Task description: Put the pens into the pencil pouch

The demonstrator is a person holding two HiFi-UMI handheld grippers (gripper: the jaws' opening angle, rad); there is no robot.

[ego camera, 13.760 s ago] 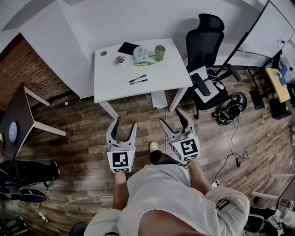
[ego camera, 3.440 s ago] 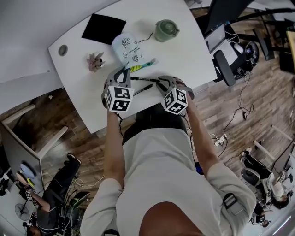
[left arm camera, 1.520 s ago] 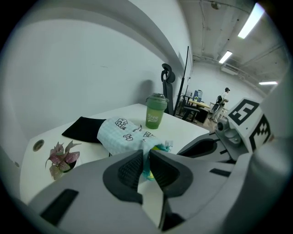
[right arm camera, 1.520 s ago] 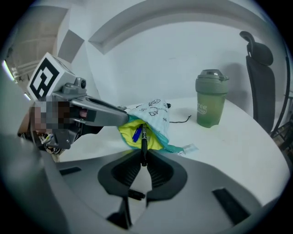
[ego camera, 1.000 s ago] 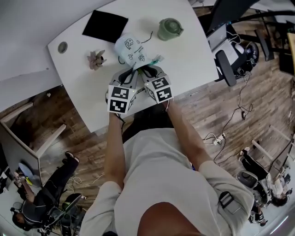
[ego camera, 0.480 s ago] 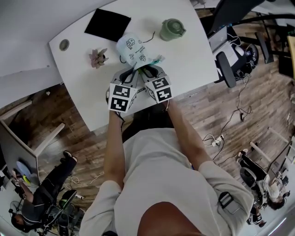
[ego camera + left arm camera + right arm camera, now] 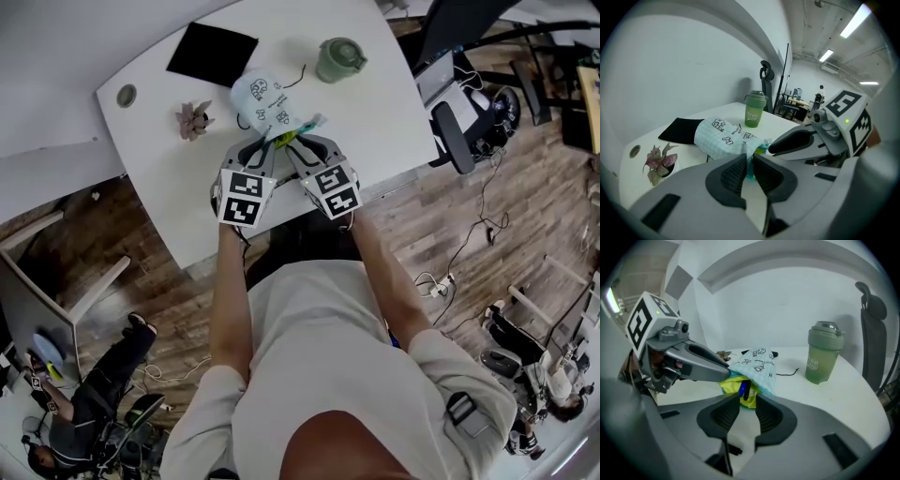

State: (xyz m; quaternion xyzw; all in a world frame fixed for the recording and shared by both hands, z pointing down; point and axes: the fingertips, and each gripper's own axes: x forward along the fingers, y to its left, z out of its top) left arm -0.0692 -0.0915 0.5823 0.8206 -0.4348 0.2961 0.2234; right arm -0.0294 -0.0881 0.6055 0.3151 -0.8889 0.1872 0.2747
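Now my left fingers [image 7: 733, 176] pinch pencil pouch [image 7: 723, 137] rim; my right fingers [image 7: 724, 416] just opening, spread, nothing between; pen [image 7: 744, 390] just beyond, in pouch mouth.

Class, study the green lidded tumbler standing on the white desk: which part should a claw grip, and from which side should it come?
Probably grip the green lidded tumbler round its body, below the lid, coming level from the person's side. It stands upright and round, so the claw's jaws meet opposite walls.
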